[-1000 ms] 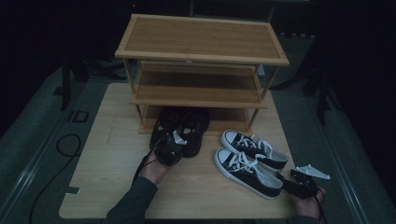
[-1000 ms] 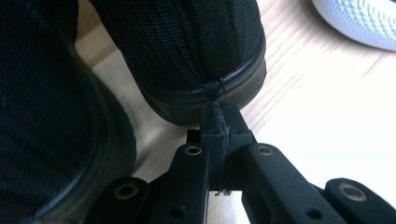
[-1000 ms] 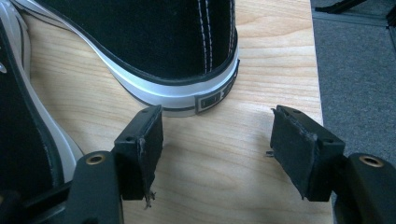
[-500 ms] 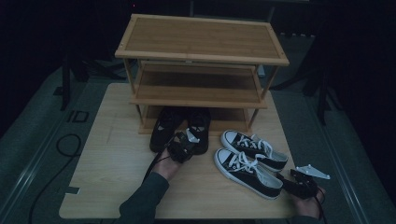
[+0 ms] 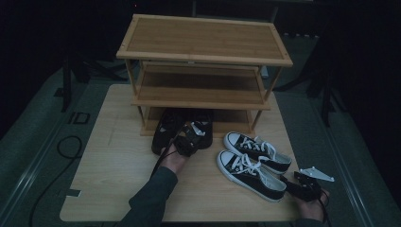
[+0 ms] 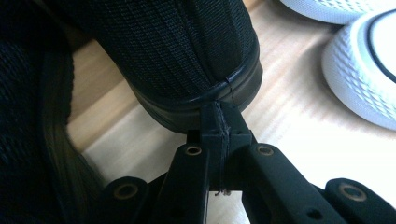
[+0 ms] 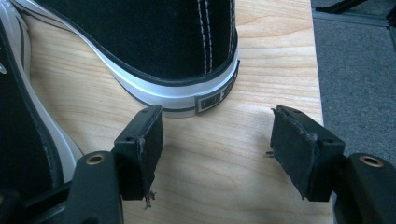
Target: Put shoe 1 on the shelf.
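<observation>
I'm looking down on the table (image 5: 108, 165), a pale wood-grain slab with rounded corners, and on it the shoe rack (image 5: 203, 52) is standing: three slatted bamboo tiers on thin posts, warm orange-brown. Its bottom tier is sitting in deep shadow, so I'm struggling to read what lies under it.

The black mesh shoes (image 5: 165, 130) are lying at the rack's foot, toes pushed under the lowest tier; the light is so dim that the two are merging into one dark mass. Through the left gripper view I'm getting the weave clearly: a coarse knitted upper over a smooth, glossy rubber rim, rounded at the heel (image 6: 205, 88). The shoe's front is running out of the frame.

To their right the canvas sneakers (image 5: 253, 163) are lying side by side, black cloth, white laces, white rubber soles with a pebbled toe cap. In the right gripper view I'm seeing the nearer one's heel, stitched up the back with a small dark label on the white band.

My left claw (image 5: 188, 140) is clenched, its jaws pressed flat together and their tips touching the mesh shoe's heel rim, with nothing pinched that I can make out. My right claw (image 7: 217, 135) is released, jaws wide apart, resting just behind the sneaker heel near the table's edge; its pads are looking frayed.
</observation>
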`<state>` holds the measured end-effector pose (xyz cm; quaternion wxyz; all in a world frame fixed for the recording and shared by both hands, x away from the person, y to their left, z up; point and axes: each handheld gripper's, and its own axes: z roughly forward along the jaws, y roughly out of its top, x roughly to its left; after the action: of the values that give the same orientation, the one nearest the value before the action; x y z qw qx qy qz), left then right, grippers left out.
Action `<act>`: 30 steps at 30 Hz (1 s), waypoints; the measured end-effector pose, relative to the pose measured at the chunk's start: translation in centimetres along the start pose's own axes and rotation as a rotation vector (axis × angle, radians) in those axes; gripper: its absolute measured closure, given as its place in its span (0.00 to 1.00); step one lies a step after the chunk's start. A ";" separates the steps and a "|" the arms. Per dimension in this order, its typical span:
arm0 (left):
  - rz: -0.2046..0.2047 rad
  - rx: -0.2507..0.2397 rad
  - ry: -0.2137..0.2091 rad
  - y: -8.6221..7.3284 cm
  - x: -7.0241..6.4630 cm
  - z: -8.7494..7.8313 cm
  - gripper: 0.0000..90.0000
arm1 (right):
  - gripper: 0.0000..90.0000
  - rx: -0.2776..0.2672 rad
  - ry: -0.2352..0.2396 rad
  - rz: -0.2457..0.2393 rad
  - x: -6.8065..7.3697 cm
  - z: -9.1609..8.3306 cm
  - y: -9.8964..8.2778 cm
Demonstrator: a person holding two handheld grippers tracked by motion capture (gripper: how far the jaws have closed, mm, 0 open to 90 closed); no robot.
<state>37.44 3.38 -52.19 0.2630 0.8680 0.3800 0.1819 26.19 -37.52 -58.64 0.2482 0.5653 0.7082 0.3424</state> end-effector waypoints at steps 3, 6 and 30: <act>-0.013 0.009 0.009 0.5 0.3 0.4 1.00 | 0.38 0.000 0.000 0.000 0.0 0.0 0.0; -0.013 0.021 0.019 1.0 0.5 0.7 1.00 | 0.38 0.000 0.001 -0.001 0.0 0.0 0.0; -0.045 0.019 0.011 0.9 1.2 0.8 0.99 | 0.38 0.000 0.001 -0.001 0.0 0.0 0.0</act>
<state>39.16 3.51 -52.13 0.2568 0.8605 0.4027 0.1771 26.20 -37.52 -58.64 0.2483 0.5647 0.7087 0.3424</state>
